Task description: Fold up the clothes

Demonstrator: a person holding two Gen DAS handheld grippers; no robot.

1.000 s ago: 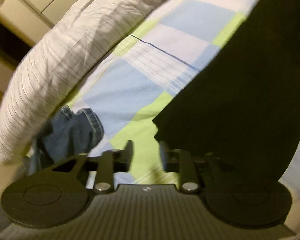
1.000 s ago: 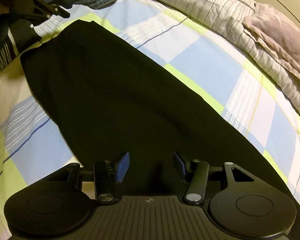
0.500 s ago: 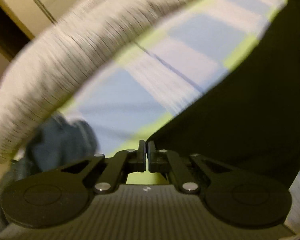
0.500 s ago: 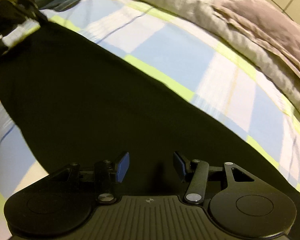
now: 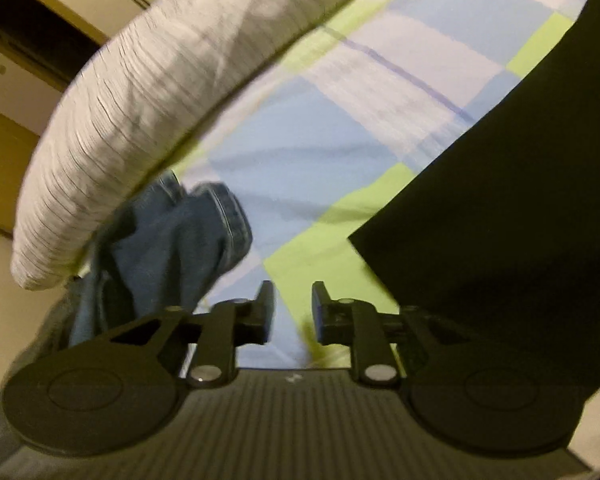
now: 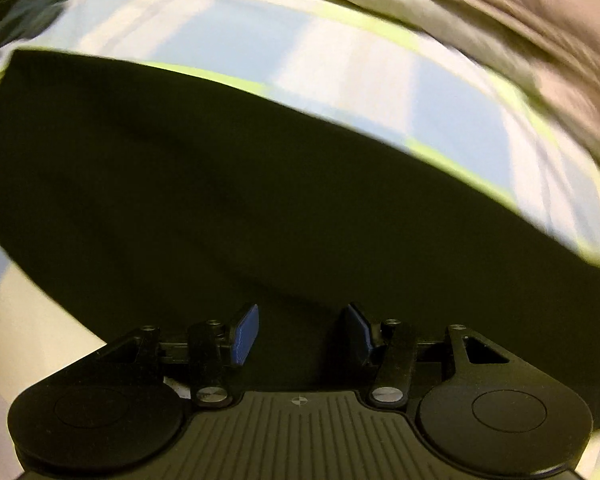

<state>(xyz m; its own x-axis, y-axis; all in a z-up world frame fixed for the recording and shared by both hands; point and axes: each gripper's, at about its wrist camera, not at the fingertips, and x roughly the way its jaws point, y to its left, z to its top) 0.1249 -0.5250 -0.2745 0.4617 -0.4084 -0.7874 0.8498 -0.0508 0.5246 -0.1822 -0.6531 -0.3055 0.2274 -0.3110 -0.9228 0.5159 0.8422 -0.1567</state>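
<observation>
My left gripper [image 5: 291, 312] is opening, nothing between the jaws, over the checked bedsheet [image 5: 300, 160] just beside the corner of the black garment [image 5: 500, 200]. My right gripper [image 6: 298, 330] is half-open, empty, over the garment laid flat. Jeans [image 5: 180, 240] bunched by the striped duvet [image 5: 160, 80].

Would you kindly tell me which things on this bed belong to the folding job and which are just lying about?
Belongs to the job:
- black garment, spread flat on the bed
- left gripper, jaws opening, nothing between them
- right gripper, open above the garment

Just lying about:
- checked bedsheet
- striped duvet
- crumpled jeans
- pinkish-grey cloth
</observation>
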